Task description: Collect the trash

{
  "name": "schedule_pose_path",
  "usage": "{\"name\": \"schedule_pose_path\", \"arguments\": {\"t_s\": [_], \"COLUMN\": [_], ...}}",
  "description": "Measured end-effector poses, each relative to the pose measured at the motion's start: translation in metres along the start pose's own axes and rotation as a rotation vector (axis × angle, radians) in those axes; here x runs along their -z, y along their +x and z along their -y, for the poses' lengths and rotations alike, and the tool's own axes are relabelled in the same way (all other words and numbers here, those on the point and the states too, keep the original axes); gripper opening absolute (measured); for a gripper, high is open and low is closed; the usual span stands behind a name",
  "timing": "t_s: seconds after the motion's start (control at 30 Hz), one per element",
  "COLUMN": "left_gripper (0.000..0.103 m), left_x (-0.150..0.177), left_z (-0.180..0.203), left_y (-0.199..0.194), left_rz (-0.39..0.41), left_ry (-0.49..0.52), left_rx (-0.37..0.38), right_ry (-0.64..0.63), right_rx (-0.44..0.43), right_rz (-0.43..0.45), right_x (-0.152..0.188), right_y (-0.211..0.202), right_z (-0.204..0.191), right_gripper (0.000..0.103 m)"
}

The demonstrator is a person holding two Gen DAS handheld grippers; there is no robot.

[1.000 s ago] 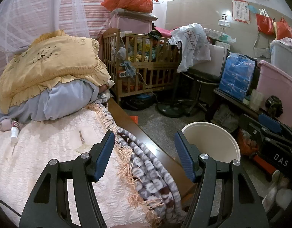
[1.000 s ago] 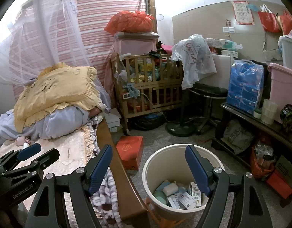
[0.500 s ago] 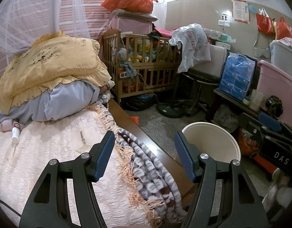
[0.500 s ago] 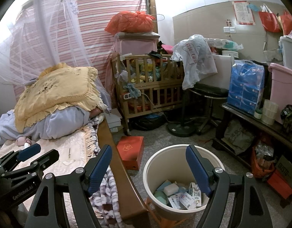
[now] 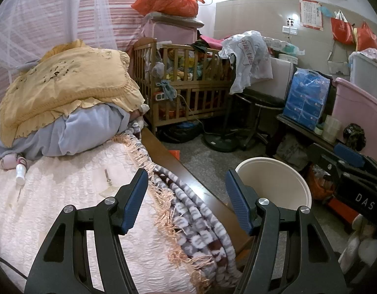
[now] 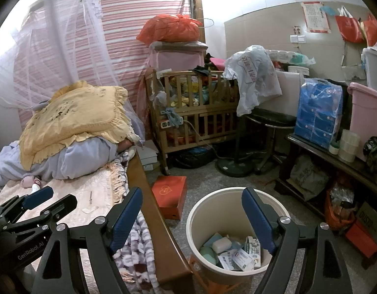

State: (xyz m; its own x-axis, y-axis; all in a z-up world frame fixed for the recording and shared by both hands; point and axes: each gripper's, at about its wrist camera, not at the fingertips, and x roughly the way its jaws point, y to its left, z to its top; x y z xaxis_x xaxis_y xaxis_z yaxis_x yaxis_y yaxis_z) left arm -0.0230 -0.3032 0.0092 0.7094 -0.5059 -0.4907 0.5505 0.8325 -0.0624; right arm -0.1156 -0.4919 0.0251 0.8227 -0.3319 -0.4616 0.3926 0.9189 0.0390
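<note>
Over the bed edge (image 5: 193, 178), my left gripper (image 5: 186, 196) hangs with jaws apart, nothing between the pads; fringed blanket (image 5: 200, 223) lies under the gap. Bin (image 5: 286, 181) sits on the floor at 2 o'clock in that view, beside the bed rail. My right gripper (image 6: 192, 215) hangs above the bin (image 6: 213, 210); its jaws have just been opening, now spread wide and empty. Trash (image 6: 235, 252) lies at the bin bottom, at 5 o'clock in the right view: small cartons, wrappers, a pale soap-like lump. On the quilt (image 5: 66, 196) at 10 o'clock of the left view: a small flat wrapper (image 5: 107, 191) and a tube (image 5: 20, 174), both well apart from my fingers. Red box (image 6: 170, 196) on the floor between bed and bin.
</note>
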Motion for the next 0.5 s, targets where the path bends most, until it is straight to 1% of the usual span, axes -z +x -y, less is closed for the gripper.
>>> {"name": "schedule_pose_path", "arguments": {"t_s": [0.5], "left_gripper": [0.064], "left_x": [0.0000], "left_z": [0.0008], "left_y": [-0.0001], "left_rz": [0.000], "left_ry": [0.000], "left_rx": [-0.001], "right_ry": [0.001], "right_rx": [-0.001], "right_rz": [-0.002], "right_x": [-0.0016], "right_y": [0.0001], "right_z": [-0.0034], "right_gripper": [0.081]}}
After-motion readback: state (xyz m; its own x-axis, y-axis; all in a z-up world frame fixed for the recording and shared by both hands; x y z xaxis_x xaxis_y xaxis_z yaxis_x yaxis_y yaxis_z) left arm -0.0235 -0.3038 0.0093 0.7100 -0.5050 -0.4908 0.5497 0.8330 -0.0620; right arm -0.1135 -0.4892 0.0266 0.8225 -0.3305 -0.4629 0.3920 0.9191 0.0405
